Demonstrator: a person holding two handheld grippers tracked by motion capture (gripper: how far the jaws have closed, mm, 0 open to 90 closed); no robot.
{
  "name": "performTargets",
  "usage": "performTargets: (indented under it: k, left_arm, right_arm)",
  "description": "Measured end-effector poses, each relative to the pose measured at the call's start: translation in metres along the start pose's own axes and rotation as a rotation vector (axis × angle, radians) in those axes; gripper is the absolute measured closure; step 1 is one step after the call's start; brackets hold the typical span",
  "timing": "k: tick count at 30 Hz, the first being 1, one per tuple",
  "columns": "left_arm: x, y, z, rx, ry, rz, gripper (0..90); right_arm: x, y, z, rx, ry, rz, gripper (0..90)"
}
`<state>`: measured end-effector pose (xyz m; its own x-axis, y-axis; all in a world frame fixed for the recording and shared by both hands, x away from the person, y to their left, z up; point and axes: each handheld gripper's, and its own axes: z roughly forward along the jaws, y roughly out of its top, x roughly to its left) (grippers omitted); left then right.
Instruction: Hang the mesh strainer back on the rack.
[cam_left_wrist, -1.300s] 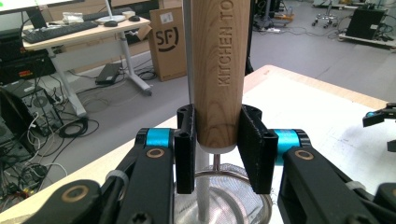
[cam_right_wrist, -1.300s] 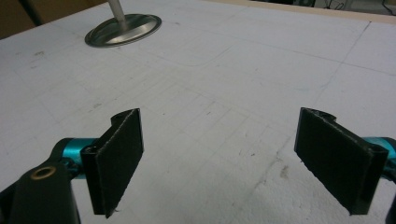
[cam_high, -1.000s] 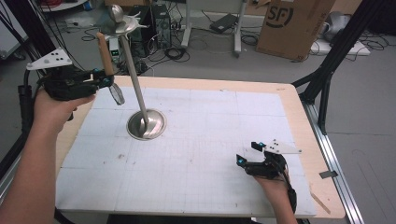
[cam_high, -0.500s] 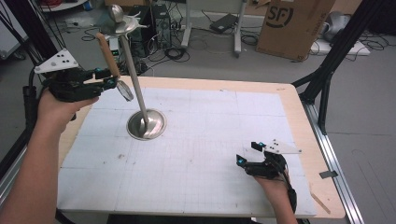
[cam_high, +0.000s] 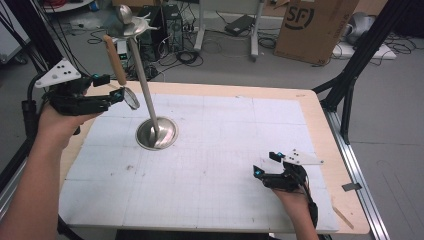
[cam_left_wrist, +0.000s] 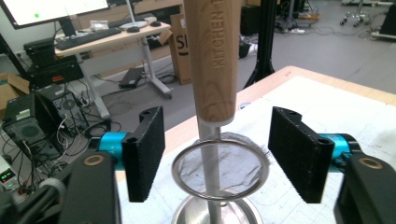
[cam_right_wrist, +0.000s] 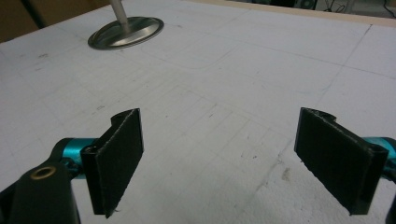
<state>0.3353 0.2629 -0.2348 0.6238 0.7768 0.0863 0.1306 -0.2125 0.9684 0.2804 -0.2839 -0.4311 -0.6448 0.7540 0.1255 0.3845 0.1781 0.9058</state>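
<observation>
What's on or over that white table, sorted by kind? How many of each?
Hand-held grippers: 2, left and right
Metal stand: 1
Wooden-handled strainer: 1
Total: 4

A grey floor (cam_high: 240, 65) strewn with cables (cam_high: 187, 56) holds a cardboard box (cam_high: 315, 25) and a desk (cam_left_wrist: 112, 39).

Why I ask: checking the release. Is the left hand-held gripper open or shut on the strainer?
Open: left hand-held gripper pads stand clear of the strainer.
</observation>
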Motion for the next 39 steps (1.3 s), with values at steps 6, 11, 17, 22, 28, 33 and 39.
performTargets:
  k: [6,11,17,22,28,33,39]
  left_arm:
    - [-0.006,-0.006,-0.007,-0.009,-0.008,0.002,31.6]
    - [-0.016,-0.011,-0.01,-0.025,-0.04,0.015,30.4]
    - [-0.023,-0.016,-0.01,-0.029,-0.046,0.017,28.1]
    - [-0.031,-0.02,-0.011,-0.038,-0.062,0.029,27.4]
    - [-0.044,-0.023,-0.009,-0.043,-0.115,0.045,25.0]
    - [-0.054,-0.028,-0.005,-0.045,-0.179,0.036,23.3]
    - [-0.062,-0.037,0.002,-0.044,-0.273,0.04,20.7]
  right_arm:
    - [0.001,0.0,0.001,0.006,0.0,-0.001,14.6]
    - [0.001,0.0,0.001,0.004,0.0,0.0,14.6]
    - [0.001,0.0,0.001,0.006,0.0,-0.004,14.6]
    - [0.001,0.0,0.001,0.006,0.0,0.002,14.6]
    - [0.001,0.0,0.001,0.004,0.0,-0.001,14.6]
    - [0.001,0.0,0.001,0.006,0.001,0.001,14.6]
    - [0.001,0.0,0.0,0.006,0.003,0.001,14.6]
